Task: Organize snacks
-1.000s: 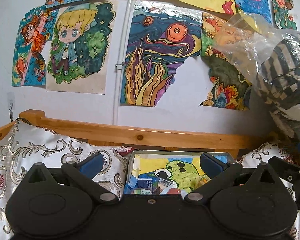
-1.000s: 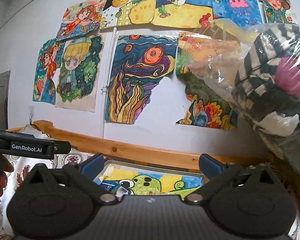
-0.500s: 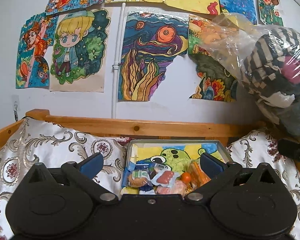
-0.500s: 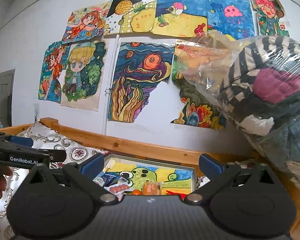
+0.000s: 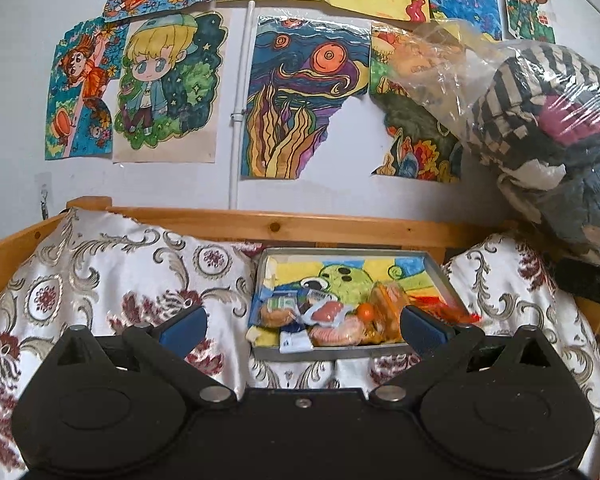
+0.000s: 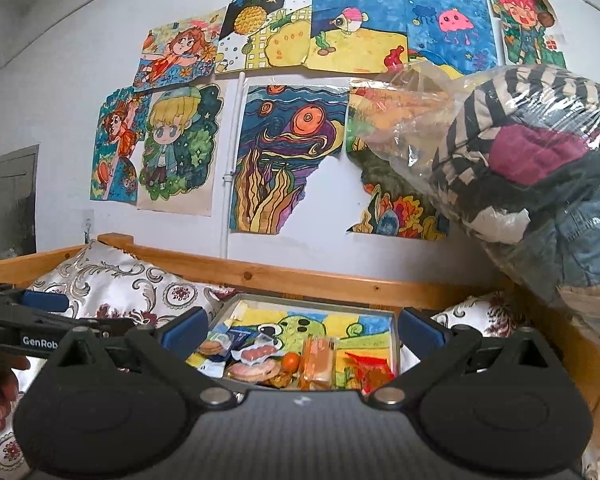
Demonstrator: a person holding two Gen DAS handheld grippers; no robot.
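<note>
Both tools hang spread wide and empty: the left tool (image 5: 302, 322) and the right tool (image 6: 300, 330), each short of the shallow grey metal tray (image 5: 440, 276) lying on the ornate white-and-maroon bedcover (image 5: 112, 276). The heap of small wrapped snacks (image 5: 324, 320) sits crowded at the tray's near edge, glossy packets overlapping around a little orange ball. A blind reach could pinch two slippery wrappers together, or tip the tray on soft bedding.

tray (image 5: 440, 276) grey, green-yellow drawing | cloth (image 5: 100, 272) white, maroon-silver floral | rail (image 5: 340, 228) orange-brown
</note>
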